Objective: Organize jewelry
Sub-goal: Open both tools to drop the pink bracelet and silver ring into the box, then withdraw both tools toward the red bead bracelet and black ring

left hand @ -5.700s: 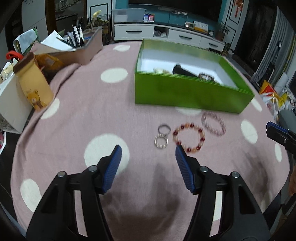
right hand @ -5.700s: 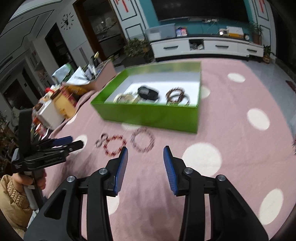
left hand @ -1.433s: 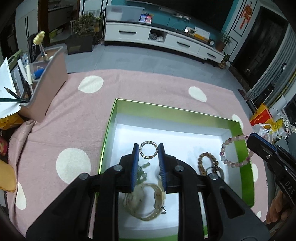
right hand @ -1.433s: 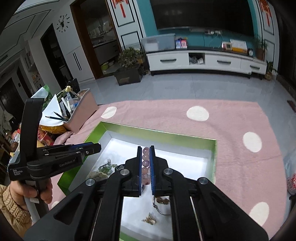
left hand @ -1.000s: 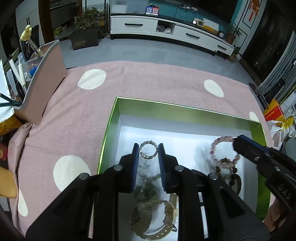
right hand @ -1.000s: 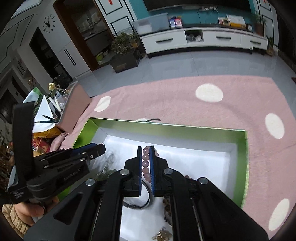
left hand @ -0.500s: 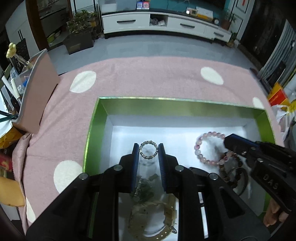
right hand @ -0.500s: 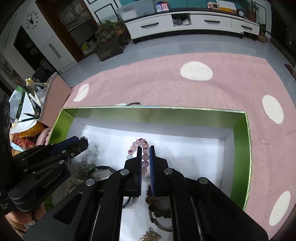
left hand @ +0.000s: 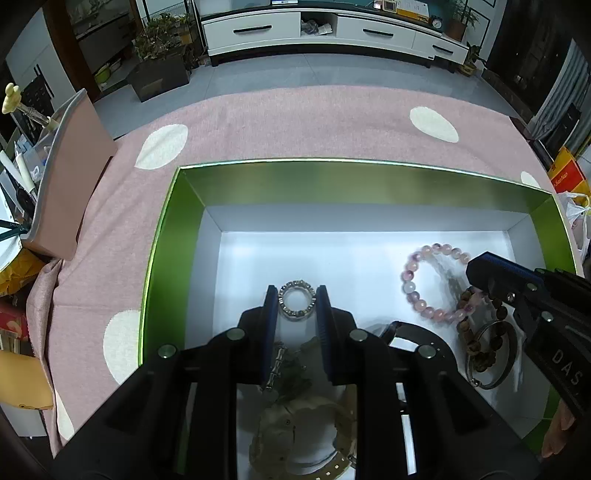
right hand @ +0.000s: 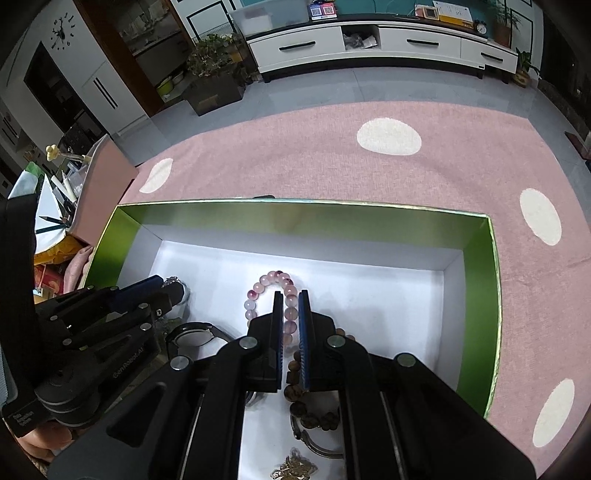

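Note:
A green box with a white floor stands on the pink dotted cloth. My left gripper is shut on a small silver beaded ring, held low over the box floor. My right gripper is shut on a pink bead bracelet, whose loop rests on the box floor; the bracelet also shows in the left wrist view. Inside the box lie a brown bead bracelet, a metal bangle, a pale watch and a black watch.
A pink holder with pens and papers stands left of the box. The box wall rises around both grippers. A gold trinket lies at the near end of the box. Beyond the table is a grey floor and a white cabinet.
Both grippers have carried their pieces from the cloth into the box and sunk lower. The pink bracelet's loop now lies on the box floor.

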The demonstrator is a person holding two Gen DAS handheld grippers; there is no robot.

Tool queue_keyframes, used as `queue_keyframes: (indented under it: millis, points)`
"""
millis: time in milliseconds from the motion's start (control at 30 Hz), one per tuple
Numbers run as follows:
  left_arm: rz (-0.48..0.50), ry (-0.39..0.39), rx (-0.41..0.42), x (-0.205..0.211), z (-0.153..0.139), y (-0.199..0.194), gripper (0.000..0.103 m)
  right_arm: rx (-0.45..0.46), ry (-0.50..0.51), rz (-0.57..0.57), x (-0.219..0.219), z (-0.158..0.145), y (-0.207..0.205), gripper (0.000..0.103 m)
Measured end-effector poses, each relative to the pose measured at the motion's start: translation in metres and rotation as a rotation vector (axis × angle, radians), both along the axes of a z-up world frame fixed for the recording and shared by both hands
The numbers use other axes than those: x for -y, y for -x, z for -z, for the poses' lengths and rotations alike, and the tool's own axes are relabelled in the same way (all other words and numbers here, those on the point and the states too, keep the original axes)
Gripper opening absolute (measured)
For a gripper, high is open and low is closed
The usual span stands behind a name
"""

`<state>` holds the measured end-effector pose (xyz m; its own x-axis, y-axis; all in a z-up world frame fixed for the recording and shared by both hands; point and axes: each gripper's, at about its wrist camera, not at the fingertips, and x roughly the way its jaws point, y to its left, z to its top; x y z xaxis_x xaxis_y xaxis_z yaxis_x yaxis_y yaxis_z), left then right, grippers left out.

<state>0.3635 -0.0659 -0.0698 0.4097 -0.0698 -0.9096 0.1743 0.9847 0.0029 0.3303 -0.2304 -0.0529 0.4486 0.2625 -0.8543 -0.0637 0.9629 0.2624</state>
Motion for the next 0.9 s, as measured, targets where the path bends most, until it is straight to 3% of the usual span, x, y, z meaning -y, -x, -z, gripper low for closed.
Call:
queue_keyframes:
  millis: [133,267,633,733,833,900]
  points:
    - [-0.007,0.007,0.007,-0.002,-0.002,0.001,0.022,0.012,0.008,0.011,0.0,-0.003,0.001,0.012]
    - [-0.003,0.046,0.008,-0.004,-0.009,0.005,0.035,0.031,0.018,0.02,0.003,-0.01,0.007,0.015]
    - [0.002,0.013,0.11,-0.004,-0.046,0.044,0.053,0.128,0.023,0.018,0.021,-0.05,0.055,0.02]
    - [0.008,0.019,0.14,-0.005,-0.059,0.061,0.057,0.153,0.031,0.011,0.023,-0.06,0.074,0.027]
    - [0.016,0.023,0.181,-0.006,-0.074,0.083,0.064,0.179,0.044,0.0,0.02,-0.068,0.095,0.028]
    - [0.019,0.017,0.212,-0.006,-0.082,0.097,0.075,0.199,0.047,-0.012,0.018,-0.075,0.11,0.031]
